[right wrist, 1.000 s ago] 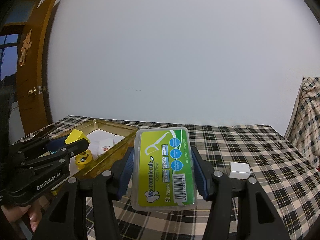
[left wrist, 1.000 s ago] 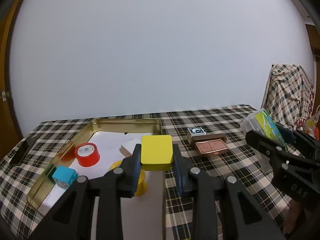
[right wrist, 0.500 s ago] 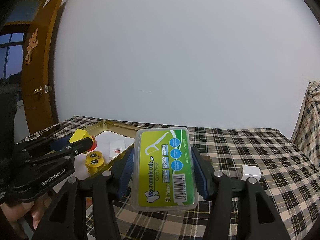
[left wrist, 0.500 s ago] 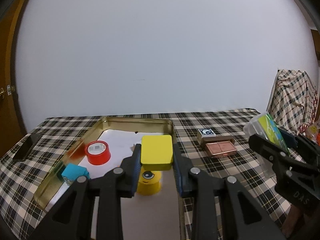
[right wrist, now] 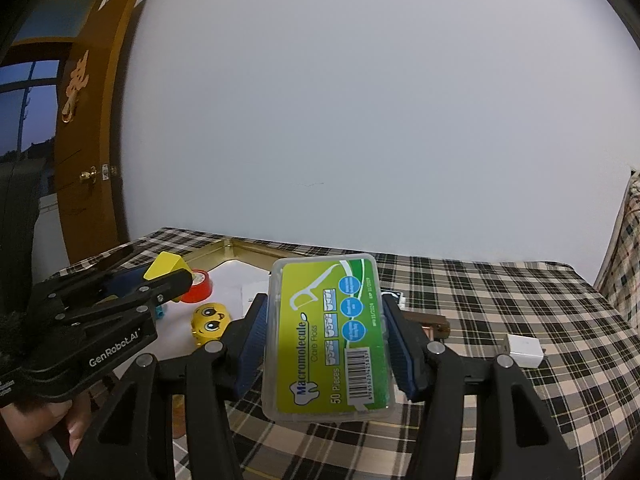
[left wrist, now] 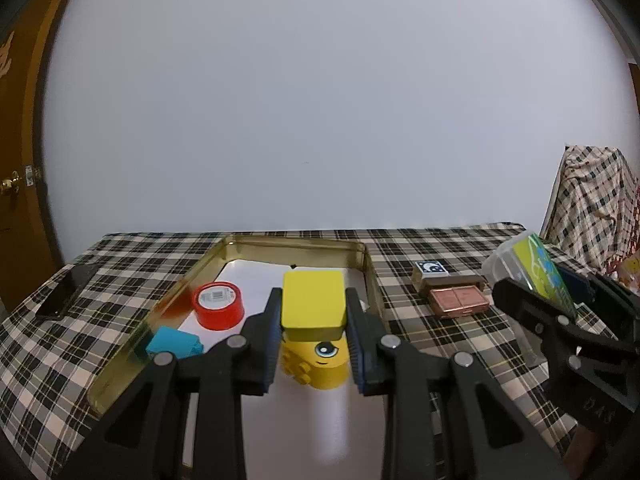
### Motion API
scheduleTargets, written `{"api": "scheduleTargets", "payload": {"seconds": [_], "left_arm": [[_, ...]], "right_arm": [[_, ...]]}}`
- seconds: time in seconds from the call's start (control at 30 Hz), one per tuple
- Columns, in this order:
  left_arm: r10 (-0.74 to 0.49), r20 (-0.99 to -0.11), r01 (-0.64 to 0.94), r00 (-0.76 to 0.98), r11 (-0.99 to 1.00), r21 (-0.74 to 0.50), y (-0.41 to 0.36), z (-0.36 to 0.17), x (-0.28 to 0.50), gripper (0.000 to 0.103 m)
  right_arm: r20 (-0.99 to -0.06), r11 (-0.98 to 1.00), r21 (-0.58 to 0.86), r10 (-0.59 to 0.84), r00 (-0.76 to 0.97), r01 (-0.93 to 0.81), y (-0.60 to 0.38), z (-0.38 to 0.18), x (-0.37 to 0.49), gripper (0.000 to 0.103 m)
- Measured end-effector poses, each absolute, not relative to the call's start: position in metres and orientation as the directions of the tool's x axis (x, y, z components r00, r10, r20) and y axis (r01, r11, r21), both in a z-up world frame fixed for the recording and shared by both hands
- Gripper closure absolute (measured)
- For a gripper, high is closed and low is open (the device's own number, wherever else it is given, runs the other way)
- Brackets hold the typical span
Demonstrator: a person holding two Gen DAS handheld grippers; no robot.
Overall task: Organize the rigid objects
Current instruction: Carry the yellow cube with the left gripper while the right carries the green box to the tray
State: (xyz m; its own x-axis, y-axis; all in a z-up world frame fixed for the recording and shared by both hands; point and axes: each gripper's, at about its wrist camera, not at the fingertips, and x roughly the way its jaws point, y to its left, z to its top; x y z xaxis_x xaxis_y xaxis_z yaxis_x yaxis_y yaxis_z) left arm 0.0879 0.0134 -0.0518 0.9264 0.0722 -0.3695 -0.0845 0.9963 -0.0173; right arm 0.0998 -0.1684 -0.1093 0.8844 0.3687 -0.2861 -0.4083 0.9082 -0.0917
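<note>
Both claws grip: left claw (left wrist: 314,332) a yellow block (left wrist: 313,304) above the gold tray (left wrist: 120,352), right claw (right wrist: 326,344) a floss box (right wrist: 330,336).

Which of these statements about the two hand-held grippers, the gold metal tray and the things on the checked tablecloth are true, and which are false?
1. The left hand-held gripper is shut on a yellow rectangular block. True.
2. The right hand-held gripper holds a red tape roll. False: it holds a green dental floss box; the red tape roll lies in the gold metal tray.
3. The copper-coloured compact case lies inside the tray. False: it rests on the checked tablecloth, right of the tray.
4. A white charger plug lies on the tablecloth. True.
5. The blue toy block is in the tray. True.
</note>
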Motion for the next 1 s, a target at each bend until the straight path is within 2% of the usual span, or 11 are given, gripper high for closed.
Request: {"api": "scheduleTargets", "payload": {"seconds": [1.0], "left_arm": [[0.116,-0.372,-0.142,0.921,0.989,-0.043,0.047,-0.053,0.083,0.075]], "right_arm": [[-0.308,0.872,-0.120,0.422,0.853,-0.475,-0.148,-0.113,0.100,0.046]]}}
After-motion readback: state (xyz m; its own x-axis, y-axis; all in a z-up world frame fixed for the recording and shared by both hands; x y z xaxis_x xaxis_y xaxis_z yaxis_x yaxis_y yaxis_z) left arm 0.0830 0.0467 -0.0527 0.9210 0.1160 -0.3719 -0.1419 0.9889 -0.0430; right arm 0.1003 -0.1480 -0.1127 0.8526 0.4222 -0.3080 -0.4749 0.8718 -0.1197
